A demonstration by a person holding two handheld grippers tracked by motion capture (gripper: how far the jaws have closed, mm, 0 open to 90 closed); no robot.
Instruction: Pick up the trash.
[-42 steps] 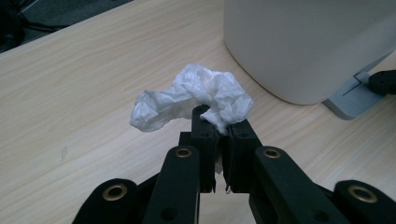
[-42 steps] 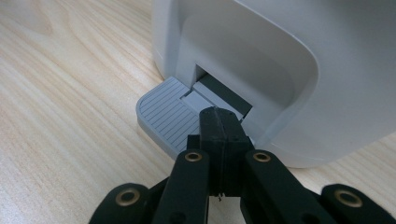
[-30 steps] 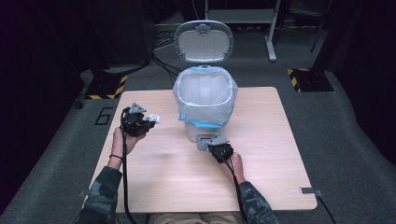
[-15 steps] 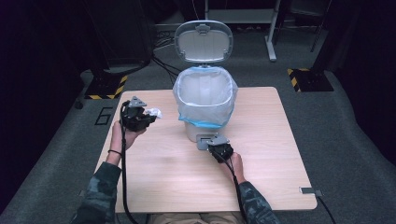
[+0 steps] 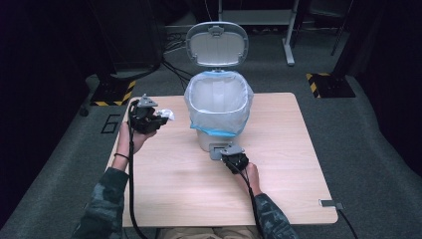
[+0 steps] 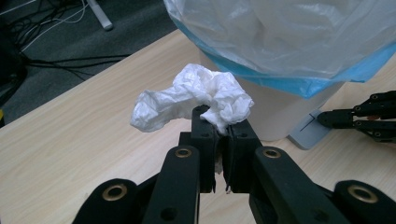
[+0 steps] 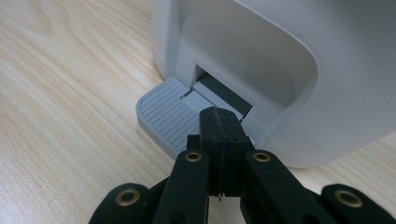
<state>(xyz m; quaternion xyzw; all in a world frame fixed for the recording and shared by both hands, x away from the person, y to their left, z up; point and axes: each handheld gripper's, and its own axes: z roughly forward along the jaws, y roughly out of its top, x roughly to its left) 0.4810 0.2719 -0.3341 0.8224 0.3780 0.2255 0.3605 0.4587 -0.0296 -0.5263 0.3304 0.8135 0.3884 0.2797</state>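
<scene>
Two grippers share the work around the white pedal bin (image 5: 219,112) at the far middle of the tabletop (image 5: 278,199). Left of the bin, the left gripper (image 5: 160,118) is held off the tabletop, its jaws clenched on a crumpled white tissue (image 6: 196,95) that bulges out past their tips. At the bin's near foot, the right gripper (image 5: 225,151) has its jaws shut with nothing between them, tips pressing the grey pedal (image 7: 166,116); the lid (image 5: 217,45) stands open above the plastic liner (image 6: 289,37). From the tissue, the bin's open mouth lies to the right and somewhat higher, close by. Judging from this, the left hand must lift and carry sideways over the rim before letting go.
</scene>
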